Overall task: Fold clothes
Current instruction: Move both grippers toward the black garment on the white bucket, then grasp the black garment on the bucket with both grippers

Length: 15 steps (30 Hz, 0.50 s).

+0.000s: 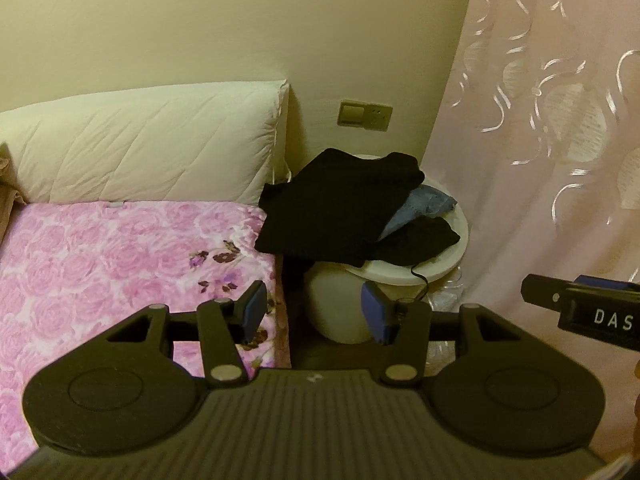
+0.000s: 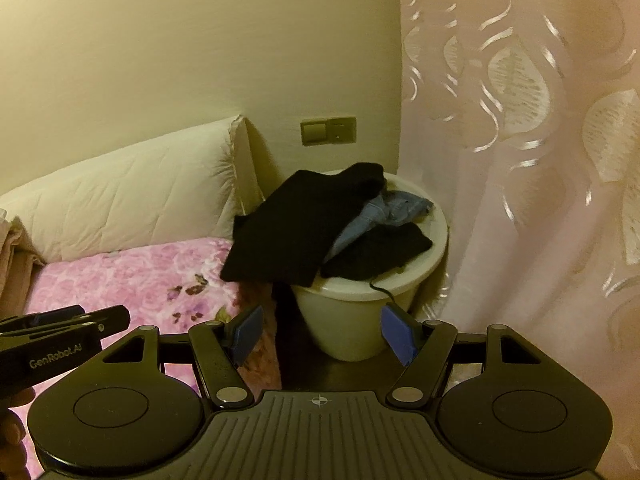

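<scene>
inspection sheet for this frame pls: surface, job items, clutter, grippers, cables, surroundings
Surface: bed with pink floral cover, no garment on the part in view.
Job's things: black garment draped over round stool, overhanging toward the bed; blue garment and a second black piece heaped beside it, all unfolded.
Clutter: white pillow against the wall; beige cloth at the bed's far-left edge.
Grippers: left gripper open, empty; right gripper open, empty; both short of the pile.
Cables: thin black cable trailing off the stool top.
Surroundings: cream wall, wall switch, pink patterned curtain behind the stool.
</scene>
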Motion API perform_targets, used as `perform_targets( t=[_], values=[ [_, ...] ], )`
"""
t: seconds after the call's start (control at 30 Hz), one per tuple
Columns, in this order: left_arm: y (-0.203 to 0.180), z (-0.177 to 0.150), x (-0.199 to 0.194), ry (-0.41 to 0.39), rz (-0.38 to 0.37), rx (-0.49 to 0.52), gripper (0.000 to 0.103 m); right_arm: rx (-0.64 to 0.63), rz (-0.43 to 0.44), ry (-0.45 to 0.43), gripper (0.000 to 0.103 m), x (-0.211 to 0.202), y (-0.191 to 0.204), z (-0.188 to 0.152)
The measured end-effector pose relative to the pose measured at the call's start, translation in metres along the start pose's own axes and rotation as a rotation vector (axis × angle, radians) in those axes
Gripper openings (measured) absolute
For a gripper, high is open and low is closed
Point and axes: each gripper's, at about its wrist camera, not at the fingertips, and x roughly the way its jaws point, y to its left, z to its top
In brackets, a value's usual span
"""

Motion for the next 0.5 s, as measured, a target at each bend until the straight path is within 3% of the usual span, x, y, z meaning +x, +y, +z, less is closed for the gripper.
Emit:
perform_targets(
  t=[0.5],
  values=[
    [0.014,0.017,0.03,0.04,0.023,-0.048,0.048,-0.018,0.001,0.043,0.069,0.038,-0.005,0.009]
  ],
)
